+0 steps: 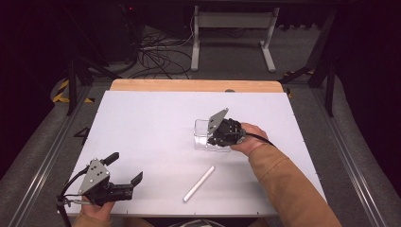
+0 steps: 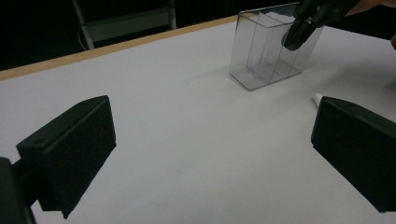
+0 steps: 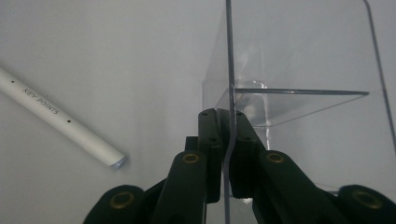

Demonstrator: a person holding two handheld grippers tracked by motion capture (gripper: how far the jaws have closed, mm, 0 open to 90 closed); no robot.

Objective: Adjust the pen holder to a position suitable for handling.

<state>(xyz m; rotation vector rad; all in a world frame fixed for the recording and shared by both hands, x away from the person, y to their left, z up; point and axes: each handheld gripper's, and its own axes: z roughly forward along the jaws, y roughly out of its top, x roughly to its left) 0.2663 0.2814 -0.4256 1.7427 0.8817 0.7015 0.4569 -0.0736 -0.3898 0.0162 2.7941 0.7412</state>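
Currently the right gripper (image 3: 229, 140) has its jaws closed narrow on one thin wall of the clear plastic box (image 1: 204, 135), wall edge pinched between the pads. The box is a divided holder, standing upright toward the right of the desk's middle. The left gripper (image 1: 126, 169) has its jaws spread wide, holding nothing, low over the near left corner of the desk. A white pen (image 1: 199, 183), printed "KEY POINTS", lies flat near the near edge, apart from the box and from both grippers.

Risks, as judged:
- The grip is on a single slick, thin wall. If lifted, the box could pivot in the jaws or slip free; the wall looks slightly bowed at the pinch, so a hard squeeze could flex or crack it.
- Dragging instead of lifting could tip the box over its base edge.
- The pen is round and may roll toward the near edge if nudged.

Surface: a smooth white sheet (image 1: 146, 123) covers the desk, with a wooden strip showing along the far edge. Room: dark, grey carpet, loose cables and a white table frame (image 1: 232, 33) beyond the far edge.
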